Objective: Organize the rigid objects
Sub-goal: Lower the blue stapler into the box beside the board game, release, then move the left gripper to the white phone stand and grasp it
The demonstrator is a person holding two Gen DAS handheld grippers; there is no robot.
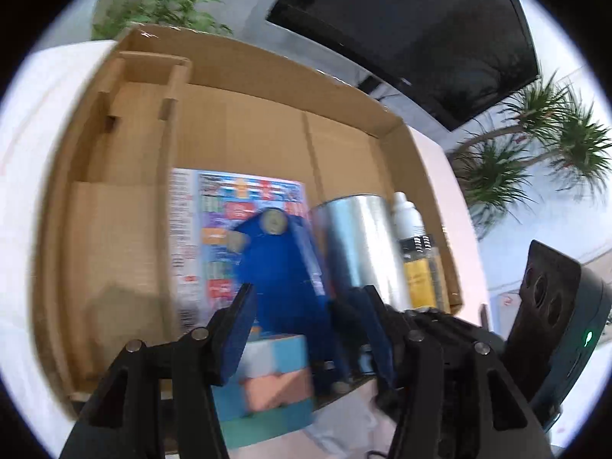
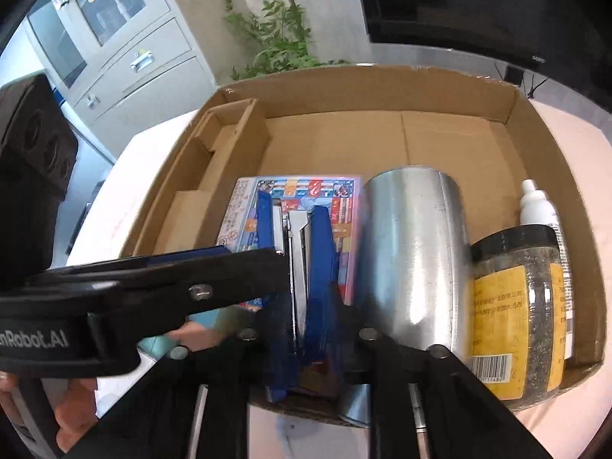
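A blue stapler (image 2: pixel 302 267) is held over an open cardboard box (image 2: pixel 382 88), above a colourful printed packet (image 2: pixel 344 206) lying flat inside. My right gripper (image 2: pixel 302 313) is shut on the stapler's near end. My left gripper (image 1: pixel 306 306) stands open around the same stapler (image 1: pixel 283 267), its fingers on either side and apart from it; it reaches in from the left in the right wrist view (image 2: pixel 229 267). A pastel block cube (image 1: pixel 275 378) sits at the box's near edge under the left gripper.
In the box, right of the stapler, lie a silver metal can (image 2: pixel 413 260), a jar with a yellow label (image 2: pixel 516 313) and a white bottle (image 2: pixel 535 202). A cardboard insert (image 2: pixel 214 145) fills the box's left side. The box stands on a white table (image 2: pixel 566 134).
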